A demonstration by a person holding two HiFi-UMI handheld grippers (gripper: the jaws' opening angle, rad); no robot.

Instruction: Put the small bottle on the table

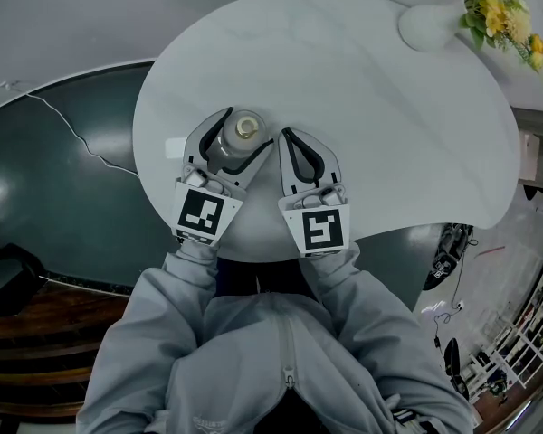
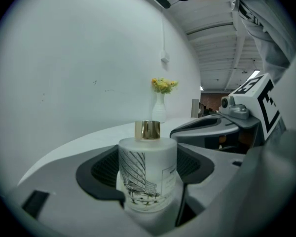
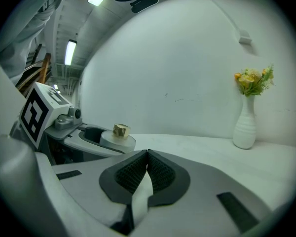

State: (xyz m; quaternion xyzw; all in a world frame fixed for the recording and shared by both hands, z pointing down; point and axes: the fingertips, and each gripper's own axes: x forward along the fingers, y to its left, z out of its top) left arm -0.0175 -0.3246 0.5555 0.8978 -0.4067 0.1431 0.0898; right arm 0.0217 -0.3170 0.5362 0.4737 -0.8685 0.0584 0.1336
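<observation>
My left gripper (image 1: 247, 127) is clamped round the small frosted-white cylindrical bottle with a gold cap (image 1: 238, 146). In the head view it is over the round white marble table (image 1: 362, 89), toward the 6 o'clock edge. My right gripper (image 1: 287, 136) sits just beside it at 3 o'clock, so the left is the one on the job.

In the left gripper view the dark pads press both flanks of the bottle (image 2: 147, 174), whose long axis is upright. Its base is hidden behind the gripper body, so I cannot tell if it touches the tabletop. I judge the move to be straight down, then release.

In the right gripper view the jaws are closed on nothing. The bottle's cap (image 3: 121, 130) shows at 10 o'clock and a white ribbed vase of yellow flowers (image 3: 245, 127) at 3 o'clock.
</observation>
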